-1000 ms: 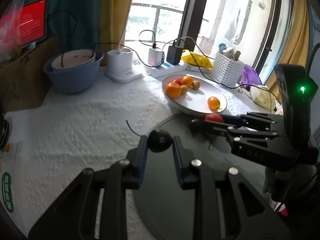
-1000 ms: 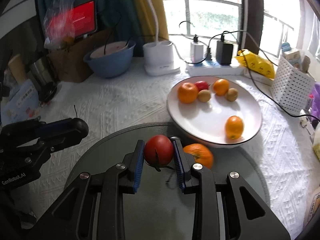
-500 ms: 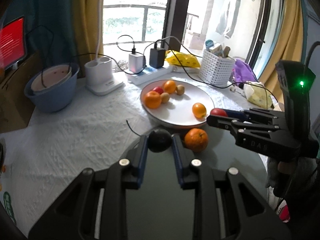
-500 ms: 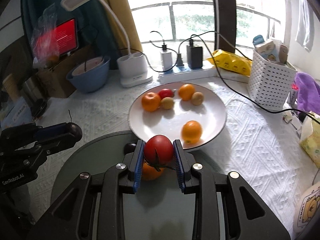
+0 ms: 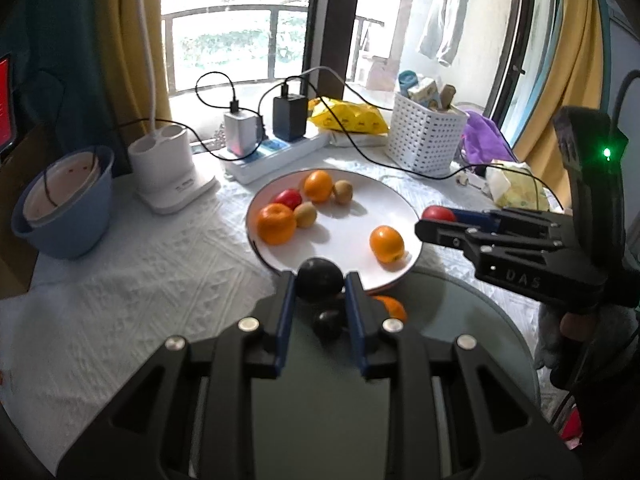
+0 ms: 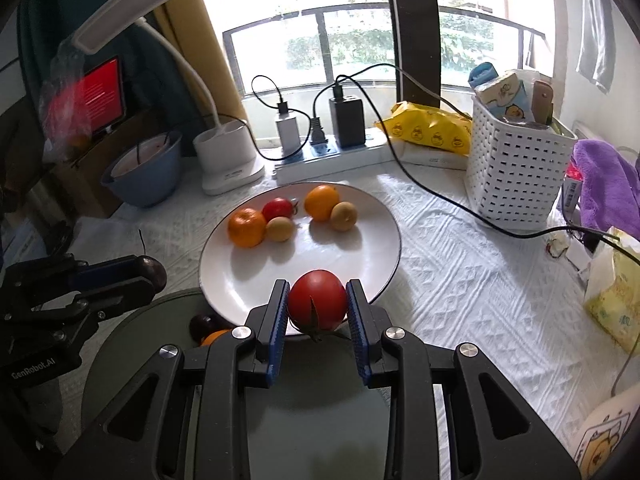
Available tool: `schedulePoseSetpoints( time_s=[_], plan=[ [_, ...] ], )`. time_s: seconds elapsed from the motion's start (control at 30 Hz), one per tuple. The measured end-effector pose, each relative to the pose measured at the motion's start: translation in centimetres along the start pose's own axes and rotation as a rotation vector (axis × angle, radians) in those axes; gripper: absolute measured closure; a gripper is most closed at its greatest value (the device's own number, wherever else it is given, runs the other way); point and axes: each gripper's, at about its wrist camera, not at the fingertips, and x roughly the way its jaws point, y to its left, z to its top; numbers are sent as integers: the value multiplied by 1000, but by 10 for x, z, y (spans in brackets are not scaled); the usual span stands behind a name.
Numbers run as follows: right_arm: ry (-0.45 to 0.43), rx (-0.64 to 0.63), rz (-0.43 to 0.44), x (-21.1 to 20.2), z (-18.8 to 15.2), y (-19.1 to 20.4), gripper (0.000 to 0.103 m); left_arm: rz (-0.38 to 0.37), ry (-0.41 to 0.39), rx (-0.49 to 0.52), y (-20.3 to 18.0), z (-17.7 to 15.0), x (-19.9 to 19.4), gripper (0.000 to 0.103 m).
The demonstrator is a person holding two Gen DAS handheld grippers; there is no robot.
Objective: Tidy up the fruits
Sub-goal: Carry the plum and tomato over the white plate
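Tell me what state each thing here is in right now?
left hand-held gripper: shut on a dark plum
right hand-held gripper: shut on a tomato
white plate: holds six fruits
blue bowl: upright, another dish nested inside
white basket: upright, packed with items

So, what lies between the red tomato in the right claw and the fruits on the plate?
Only bare white plate between tomato and fruits, in the right wrist view.

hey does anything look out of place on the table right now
Mildly, yes. A black charger cable trails across the tablecloth right beside the white plate of fruit. An orange and a dark fruit lie off the plate on the grey mat. Nothing looks spilled or damaged.
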Motion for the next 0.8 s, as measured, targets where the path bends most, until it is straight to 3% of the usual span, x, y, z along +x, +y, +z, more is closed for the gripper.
schedulePoseSetpoints(
  time_s=[0.8],
  plan=[
    [44,11,-15,60,26,-26,72,-17,67,-21,19,21,68,77]
  ],
)
